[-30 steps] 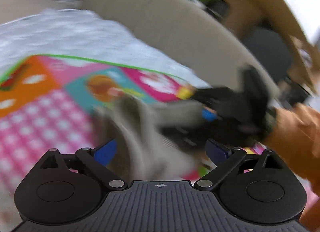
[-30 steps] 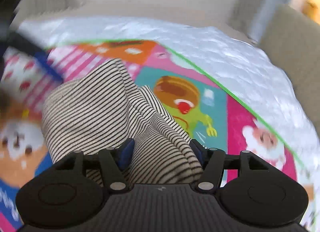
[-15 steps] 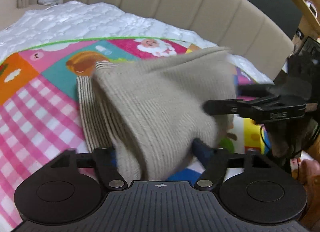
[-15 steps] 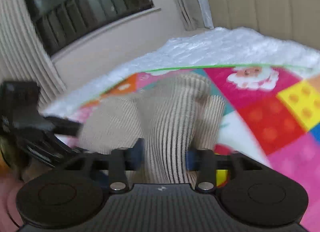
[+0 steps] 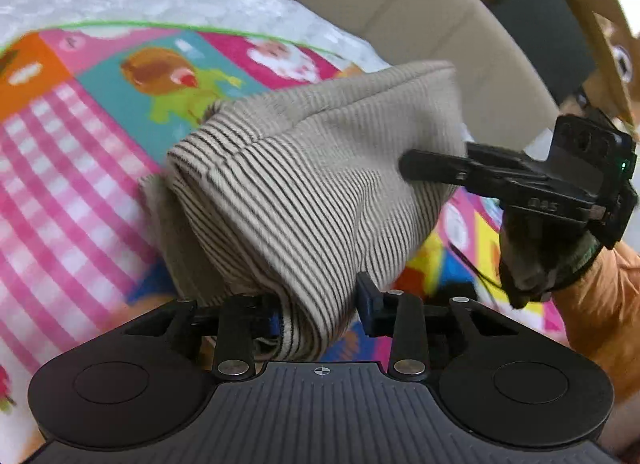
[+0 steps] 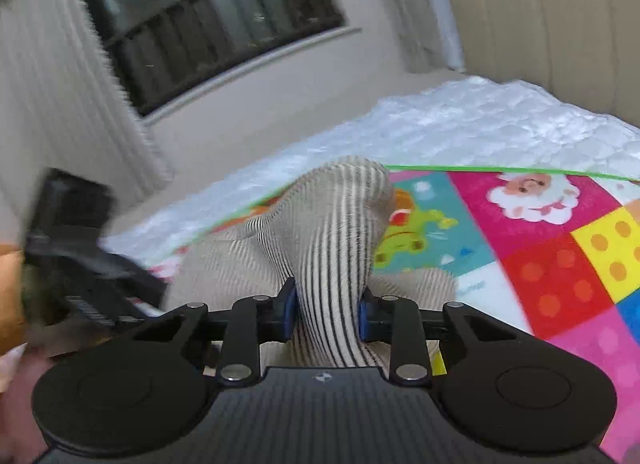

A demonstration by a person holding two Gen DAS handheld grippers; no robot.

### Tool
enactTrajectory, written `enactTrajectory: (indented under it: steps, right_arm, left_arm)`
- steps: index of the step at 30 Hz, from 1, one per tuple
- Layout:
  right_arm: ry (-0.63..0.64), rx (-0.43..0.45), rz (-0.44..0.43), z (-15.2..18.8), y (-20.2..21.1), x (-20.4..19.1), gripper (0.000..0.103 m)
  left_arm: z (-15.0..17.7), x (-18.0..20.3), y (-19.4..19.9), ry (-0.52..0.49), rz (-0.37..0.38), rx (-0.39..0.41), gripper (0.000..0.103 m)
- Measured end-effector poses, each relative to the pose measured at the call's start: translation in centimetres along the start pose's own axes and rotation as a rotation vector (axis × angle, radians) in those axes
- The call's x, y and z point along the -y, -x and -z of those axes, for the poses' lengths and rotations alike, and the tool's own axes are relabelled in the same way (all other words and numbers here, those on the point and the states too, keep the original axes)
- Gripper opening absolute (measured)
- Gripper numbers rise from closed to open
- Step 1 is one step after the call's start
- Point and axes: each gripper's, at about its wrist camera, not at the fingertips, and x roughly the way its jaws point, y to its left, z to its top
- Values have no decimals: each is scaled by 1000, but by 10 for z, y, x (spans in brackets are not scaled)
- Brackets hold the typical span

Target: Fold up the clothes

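Lifted higher now than half a second back: striped beige garment point(image 5: 304, 191), bunched up and hanging over colourful play mat point(image 5: 80, 167), with only a lower fold looking like it touches the mat. One second back, lay low and flatter on the mat. Half a second back, already gathered between both tools. Now pulled up more and stretched between them.

Left gripper point(image 5: 318, 314) pinching one thick end of the garment, blue pads close on the cloth. Right gripper point(image 6: 326, 310) pinching another bunch of the same garment, cloth squeezed tight between its pads. Seen from the left view, right gripper reaching in from the side, its fingers on the far edge of the cloth.

Mat spread on white quilted mattress point(image 6: 460, 119), with padded beige headboard point(image 5: 420, 23) behind. Orange sleeve point(image 5: 600, 304) showing at the side.

Probably mid-fold or a shake-out: garment held up by two ends, not lying neat. Looks crumpled, with no flat folded shape yet visible. Soft, floppy cloth, so likely to sag and slip if either pinch loosens.
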Motion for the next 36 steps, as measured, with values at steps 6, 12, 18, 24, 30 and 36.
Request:
enactTrajectory:
  steps: [6, 12, 18, 24, 30, 36]
  right_arm:
    - [-48, 3, 102, 13, -42, 17, 39]
    - [-94, 36, 173, 28, -35, 19, 62]
    - [-99, 79, 270, 37, -26, 6, 64]
    - [44, 138, 408, 31, -4, -34, 64]
    - [94, 147, 409, 10, -18, -48, 43]
    - [47, 64, 418, 13, -51, -21, 52]
  left_arm:
    - [-18, -13, -4, -2, -106, 70, 41]
    - [-27, 9, 10, -136, -206, 200, 41]
    - [-39, 1, -24, -154, -214, 197, 41]
    - [-41, -15, -40, -148, -198, 199, 34]
    - [-43, -35, -44, -85, -164, 213, 34]
    - [-45, -43, -44, -52, -133, 222, 35]
